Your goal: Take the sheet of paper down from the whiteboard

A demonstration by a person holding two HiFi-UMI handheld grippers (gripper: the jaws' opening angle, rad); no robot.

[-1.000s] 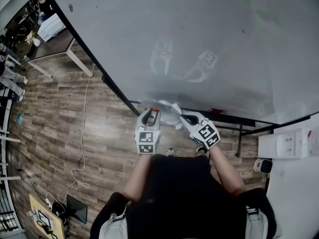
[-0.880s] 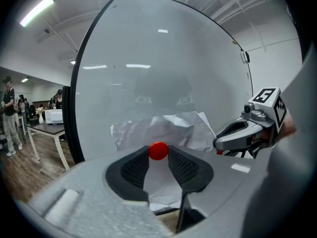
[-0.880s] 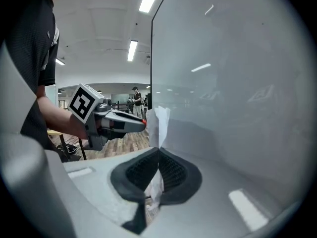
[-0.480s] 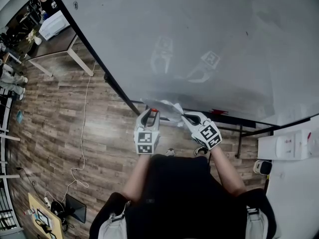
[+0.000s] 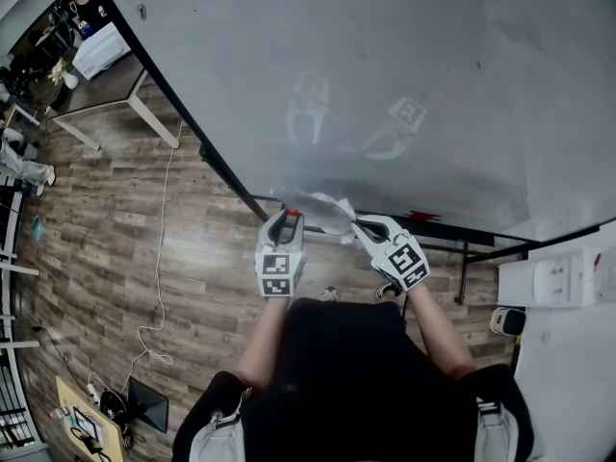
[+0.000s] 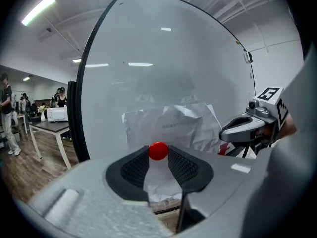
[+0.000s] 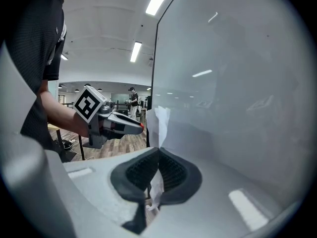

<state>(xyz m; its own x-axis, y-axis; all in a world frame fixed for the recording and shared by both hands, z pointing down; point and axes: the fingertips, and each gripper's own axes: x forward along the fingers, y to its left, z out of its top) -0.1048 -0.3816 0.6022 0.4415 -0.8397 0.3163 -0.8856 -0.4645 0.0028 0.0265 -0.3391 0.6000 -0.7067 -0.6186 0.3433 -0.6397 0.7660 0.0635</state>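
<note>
A crumpled white sheet of paper [image 5: 327, 212] hangs at the lower edge of the big whiteboard [image 5: 404, 65]. My right gripper [image 5: 352, 223] is shut on the sheet's right side; in the right gripper view the paper [image 7: 161, 123] runs up from between the closed pads [image 7: 171, 170]. My left gripper [image 5: 290, 217] sits just left of the sheet, shut on a small round red magnet [image 6: 158, 150] at its jaw tips. Behind the magnet the creased paper [image 6: 171, 128] lies against the board, with the right gripper [image 6: 224, 133] at its right edge.
A red marker [image 5: 421, 217] lies on the board's ledge. A table [image 5: 106, 85] stands on the wood floor at upper left, a white cable [image 5: 160, 248] trails across the floor, and a white unit [image 5: 556, 279] sits at right. People stand far off [image 6: 7, 113].
The left gripper with the red magnet has drawn slightly away from the board's edge. The paper's loose left part has shifted a little. The right gripper has kept still.
</note>
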